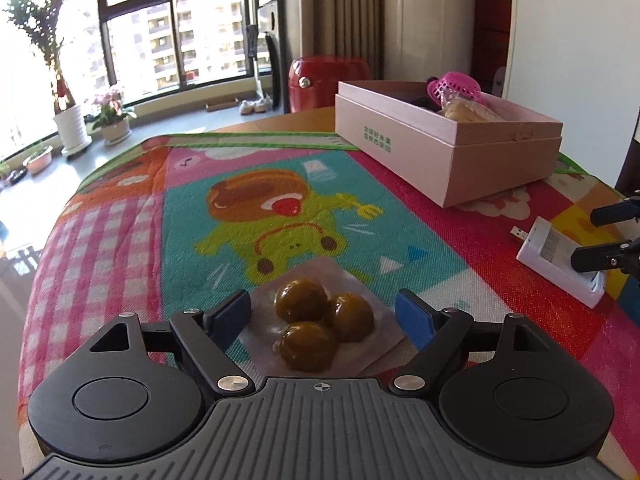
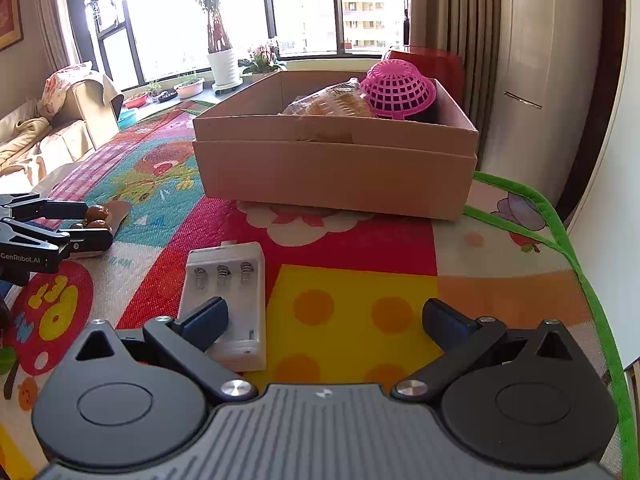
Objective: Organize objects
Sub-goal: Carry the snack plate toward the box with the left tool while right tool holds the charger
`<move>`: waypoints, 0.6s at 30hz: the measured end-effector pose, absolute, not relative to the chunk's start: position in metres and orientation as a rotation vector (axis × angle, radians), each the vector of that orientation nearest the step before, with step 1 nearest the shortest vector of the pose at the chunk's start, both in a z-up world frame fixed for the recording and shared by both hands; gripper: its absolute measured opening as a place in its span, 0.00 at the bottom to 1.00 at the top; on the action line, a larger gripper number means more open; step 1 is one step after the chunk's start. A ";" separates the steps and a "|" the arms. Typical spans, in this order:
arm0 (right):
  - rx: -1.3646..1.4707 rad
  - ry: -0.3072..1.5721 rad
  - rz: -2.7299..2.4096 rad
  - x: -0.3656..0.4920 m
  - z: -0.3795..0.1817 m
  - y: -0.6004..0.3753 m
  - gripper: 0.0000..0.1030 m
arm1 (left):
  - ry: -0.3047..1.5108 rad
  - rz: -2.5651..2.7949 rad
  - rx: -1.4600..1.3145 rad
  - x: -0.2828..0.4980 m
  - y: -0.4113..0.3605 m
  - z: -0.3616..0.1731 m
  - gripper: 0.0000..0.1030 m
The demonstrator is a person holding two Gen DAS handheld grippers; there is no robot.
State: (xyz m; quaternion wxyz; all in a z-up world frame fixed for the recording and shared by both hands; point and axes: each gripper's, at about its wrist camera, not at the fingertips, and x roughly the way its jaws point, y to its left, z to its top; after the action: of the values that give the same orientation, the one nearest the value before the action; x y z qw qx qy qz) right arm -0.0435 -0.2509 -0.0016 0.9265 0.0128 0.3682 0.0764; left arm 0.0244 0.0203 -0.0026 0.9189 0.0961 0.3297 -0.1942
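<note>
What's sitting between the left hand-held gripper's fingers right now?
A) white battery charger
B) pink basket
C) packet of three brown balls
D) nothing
C: the packet of three brown balls lies on the mat between the open fingers of the left hand-held gripper, not yet pinched.

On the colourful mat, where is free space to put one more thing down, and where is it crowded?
Free: the checked and green-frog part of the mat, left of the pink box, and the yellow-and-orange patch right of the white battery charger. Crowded: around the packet of brown balls and inside the box.
</note>
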 end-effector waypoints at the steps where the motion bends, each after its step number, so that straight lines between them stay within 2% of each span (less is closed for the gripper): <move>1: 0.028 0.756 0.156 -0.043 -0.002 -0.251 1.00 | 0.676 -0.397 0.209 0.025 0.018 -0.003 0.83; 5: 0.034 0.764 0.155 -0.042 -0.002 -0.251 1.00 | 0.698 -0.390 0.180 0.028 0.018 -0.002 0.83; 7: 0.032 0.765 0.154 -0.042 -0.002 -0.251 1.00 | 0.686 -0.403 0.181 0.024 0.018 -0.001 0.74; 8: 0.029 0.766 0.157 -0.042 -0.001 -0.251 1.00 | 0.672 -0.396 0.191 0.019 0.016 0.001 0.63; 9: 0.022 0.772 0.163 -0.042 -0.001 -0.251 1.00 | 0.670 -0.389 0.205 0.014 0.014 0.001 0.58; 18: -0.025 0.736 0.337 -0.057 0.017 -0.209 1.00 | 0.662 -0.420 0.177 -0.020 0.011 0.010 0.54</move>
State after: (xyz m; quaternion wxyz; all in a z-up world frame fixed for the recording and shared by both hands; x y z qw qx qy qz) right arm -0.0571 -0.2091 0.0172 0.9191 -0.0122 0.3582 0.1640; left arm -0.0197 0.0109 0.0103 0.9204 0.0861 0.3220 -0.2046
